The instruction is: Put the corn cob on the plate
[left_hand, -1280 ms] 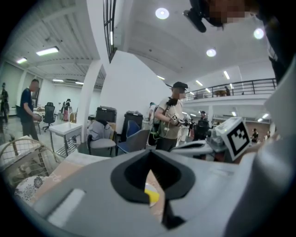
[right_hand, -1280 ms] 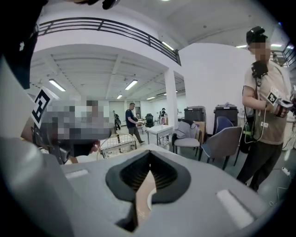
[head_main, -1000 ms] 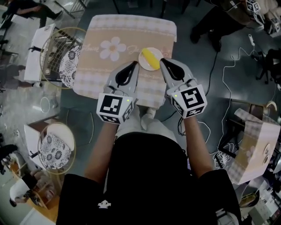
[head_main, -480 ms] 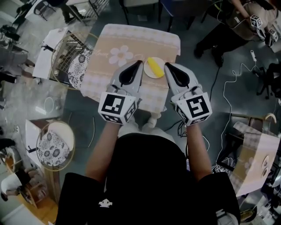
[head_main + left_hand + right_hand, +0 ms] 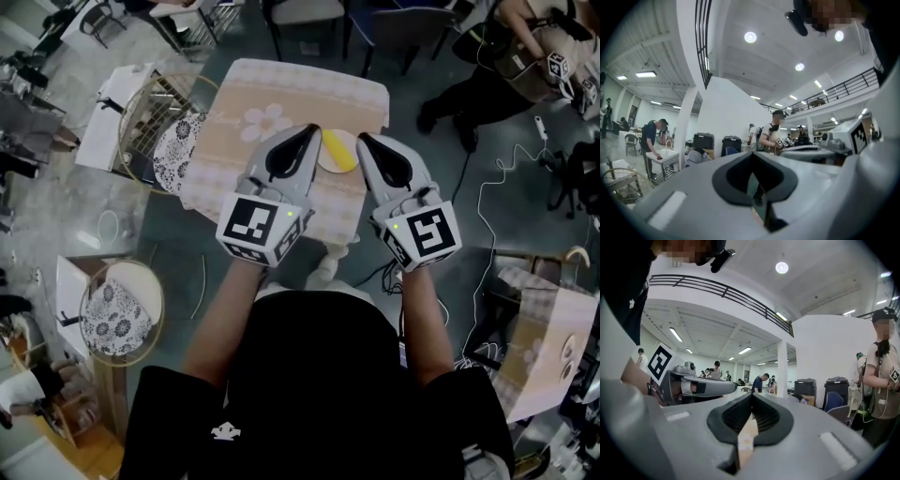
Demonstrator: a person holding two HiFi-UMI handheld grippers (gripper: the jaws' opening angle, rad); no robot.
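Corn cob (image 5: 337, 150): lies slantwise on the plate, just past both gripper tips in the head view.
Left gripper (image 5: 312, 129): jaws pressed together, nothing between them.
Right gripper (image 5: 362, 139): beside the left, jaws pressed together, empty.
Plate (image 5: 350, 140): small, pale, on the floral tablecloth (image 5: 281, 94).

Soft beige checked cloth with a white flower (image 5: 281, 89), smooth white round plate (image 5: 328, 166), thin gold wire basket (image 5: 161, 94)

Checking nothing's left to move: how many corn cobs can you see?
1: the corn cob lies on the plate, between left gripper and right gripper; they may hide others.
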